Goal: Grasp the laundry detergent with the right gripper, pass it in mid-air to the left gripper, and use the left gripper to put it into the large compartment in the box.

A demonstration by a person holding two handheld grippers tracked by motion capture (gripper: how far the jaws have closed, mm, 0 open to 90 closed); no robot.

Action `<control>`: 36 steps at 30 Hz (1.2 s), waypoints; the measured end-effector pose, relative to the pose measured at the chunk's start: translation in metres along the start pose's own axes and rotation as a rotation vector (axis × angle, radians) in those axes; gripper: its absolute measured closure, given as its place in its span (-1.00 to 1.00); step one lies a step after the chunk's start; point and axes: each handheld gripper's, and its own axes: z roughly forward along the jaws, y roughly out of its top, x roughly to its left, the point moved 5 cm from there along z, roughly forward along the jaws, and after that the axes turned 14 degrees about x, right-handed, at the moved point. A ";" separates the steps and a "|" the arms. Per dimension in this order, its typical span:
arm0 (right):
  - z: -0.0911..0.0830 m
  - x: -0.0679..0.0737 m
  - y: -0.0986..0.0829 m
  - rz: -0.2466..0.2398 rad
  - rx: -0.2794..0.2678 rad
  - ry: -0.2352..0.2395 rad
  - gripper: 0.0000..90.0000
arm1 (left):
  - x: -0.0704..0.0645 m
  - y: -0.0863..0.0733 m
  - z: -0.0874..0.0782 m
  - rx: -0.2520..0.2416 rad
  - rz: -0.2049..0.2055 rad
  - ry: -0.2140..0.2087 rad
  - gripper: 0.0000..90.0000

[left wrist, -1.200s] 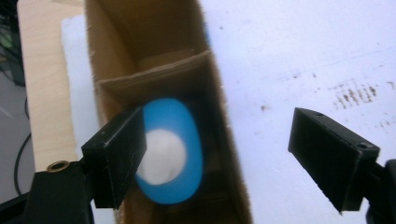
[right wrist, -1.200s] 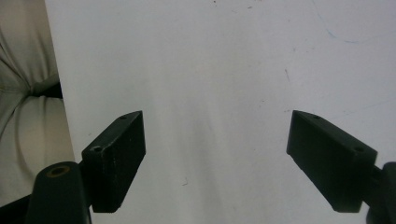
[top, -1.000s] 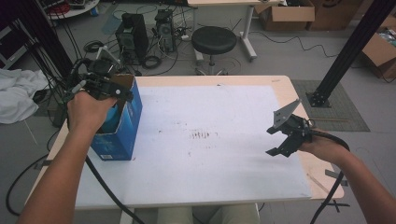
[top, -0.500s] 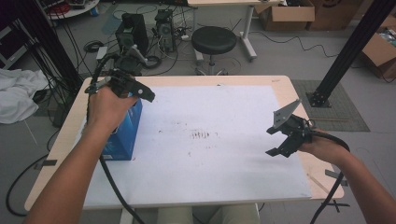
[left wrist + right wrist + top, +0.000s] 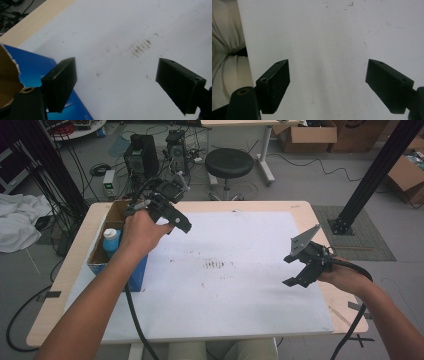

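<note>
A white sheet covers the worktop [image 5: 250, 285]. The blue box [image 5: 135, 270] stands at its left edge; left tongs [image 5: 167, 217] hover beside it, wide and empty. Right tongs [image 5: 296, 269] wide, empty.

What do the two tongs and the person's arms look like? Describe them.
Both the left tongs and the right tongs are black, with two blocky flat jaws bearing small round holes. A grey three-cornered plate tops the right one. Black cables trail from each. Forearms show no sleeves.
</note>
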 end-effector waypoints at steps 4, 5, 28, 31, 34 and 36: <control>0.000 -0.002 0.003 0.001 -0.005 -0.002 -0.57 | -0.010 0.008 0.007 0.022 0.038 -0.003 -0.60; 0.000 -0.002 0.003 0.001 -0.004 -0.001 -0.57 | -0.012 0.010 0.009 0.027 0.048 -0.003 -0.59; -0.007 -0.003 0.022 0.004 0.001 0.004 -0.57 | -0.030 0.006 0.027 0.077 0.264 0.004 -0.57; -0.005 -0.004 0.024 -0.001 0.004 0.006 -0.57 | -0.030 0.005 0.028 0.078 0.279 -0.006 -0.57; -0.004 -0.006 0.026 0.001 0.004 0.010 -0.57 | -0.029 0.002 0.031 0.078 0.300 -0.009 -0.57; -0.003 -0.007 0.026 -0.001 0.004 0.011 -0.57 | -0.028 0.000 0.032 0.074 0.308 -0.009 -0.57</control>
